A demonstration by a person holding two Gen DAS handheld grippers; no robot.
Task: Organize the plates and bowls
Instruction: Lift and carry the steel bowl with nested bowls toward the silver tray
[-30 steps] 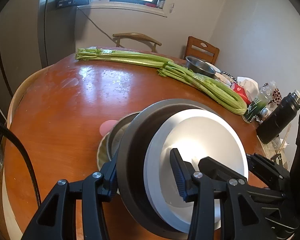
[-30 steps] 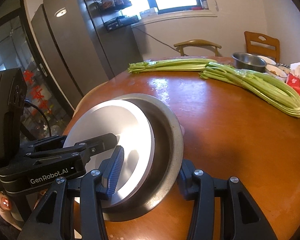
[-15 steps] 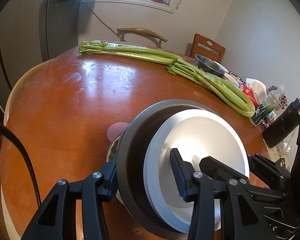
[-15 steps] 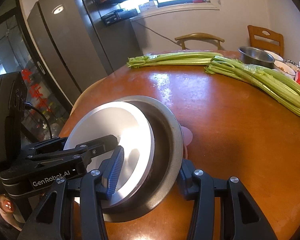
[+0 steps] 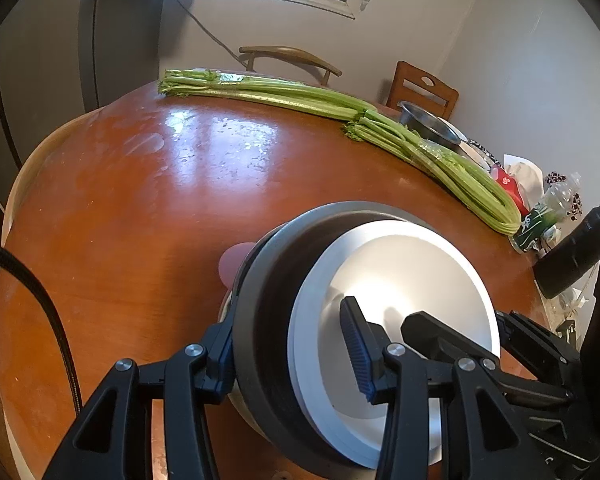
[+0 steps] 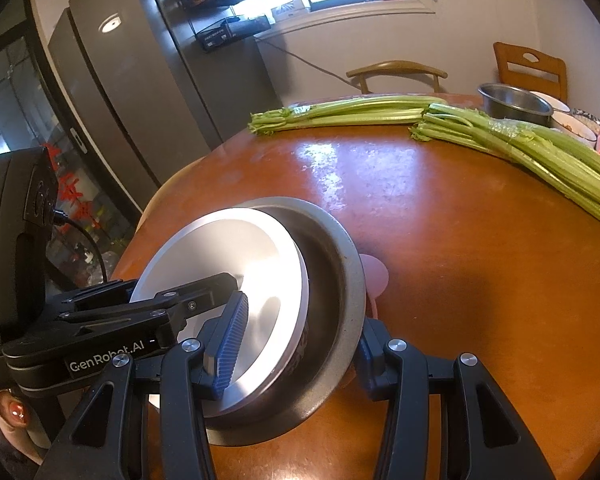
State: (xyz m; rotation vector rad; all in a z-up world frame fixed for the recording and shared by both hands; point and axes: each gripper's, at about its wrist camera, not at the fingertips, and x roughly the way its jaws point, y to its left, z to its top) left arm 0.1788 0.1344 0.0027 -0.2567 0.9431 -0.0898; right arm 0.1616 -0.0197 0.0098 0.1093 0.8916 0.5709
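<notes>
Left wrist view: the left gripper (image 5: 296, 344) pinches the near rim of a stack of dishes, one finger outside the dark metal bowl (image 5: 268, 320) and the other, with its blue ribbed pad, inside on the white plate (image 5: 412, 280) that sits in the bowl. The stack is tilted, its open face turned to the right of this view. Under its left edge another bowl's pale rim (image 5: 230, 308) peeks out, with a pink disc (image 5: 234, 262) just beside it on the table (image 5: 140, 208). The right gripper's black body (image 5: 540, 352) reaches in from the right to the plate's far edge. Two bundles of celery (image 5: 440, 160) lie across the far side of the table, with a steel bowl (image 5: 428, 120) behind them and a black flask (image 5: 572, 252) near the right edge.

Right wrist view: the right gripper (image 6: 296, 340) clamps the same stack from the opposite side, its blue-padded finger on the silvery plate (image 6: 236, 256) and the other finger outside the metal bowl (image 6: 340, 292). The left gripper (image 6: 188, 304) comes in from the left across the plate. The stack is over the near left part of the table (image 6: 460, 280); whether it touches the wood cannot be told. The pink disc (image 6: 374, 276) shows just past the bowl's rim. Celery (image 6: 540, 152) and the steel bowl (image 6: 512, 102) lie well apart at the far side; a fridge (image 6: 132, 80) stands beyond.
</notes>
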